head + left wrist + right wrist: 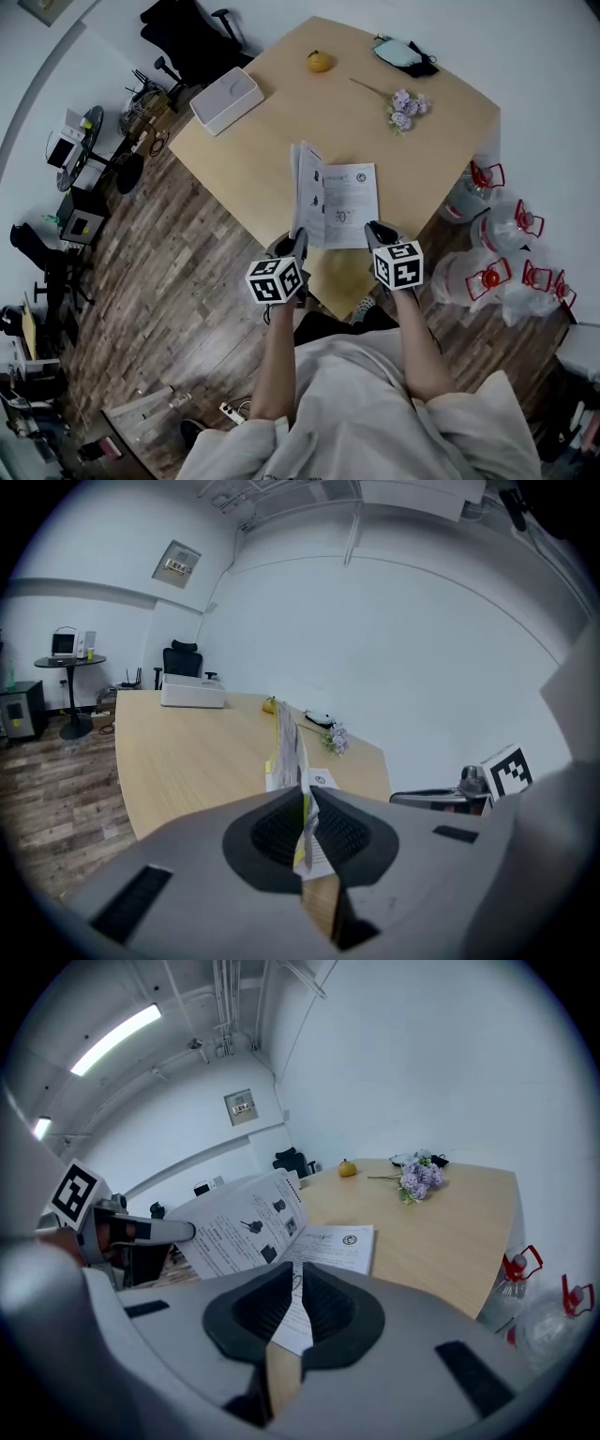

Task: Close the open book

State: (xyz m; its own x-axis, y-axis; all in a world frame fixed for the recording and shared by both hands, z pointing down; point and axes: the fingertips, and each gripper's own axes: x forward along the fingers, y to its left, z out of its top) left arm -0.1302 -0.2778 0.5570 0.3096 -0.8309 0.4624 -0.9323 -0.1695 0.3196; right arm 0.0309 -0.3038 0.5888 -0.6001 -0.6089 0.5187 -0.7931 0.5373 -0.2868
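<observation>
A thin white booklet [342,202] lies open near the front edge of the wooden table [431,150]. Its left page [303,187] is raised and stands almost upright, while the right page [333,1246] lies flat. My left gripper [298,242] is shut on the near edge of the raised page [286,747], which sits pinched between its pads [272,832]. My right gripper [378,234] is shut on the near edge of the flat right page, with paper showing between its pads [323,1307]. In the right gripper view the lifted page [244,1222] leans over the left gripper [122,1232].
On the table's far side are a white box [227,98], a yellow fruit [321,62], a sprig of pale flowers [408,108] and a dark face mask [403,53]. Several big water bottles [487,272] stand on the floor at the right. Office chairs and stands fill the left.
</observation>
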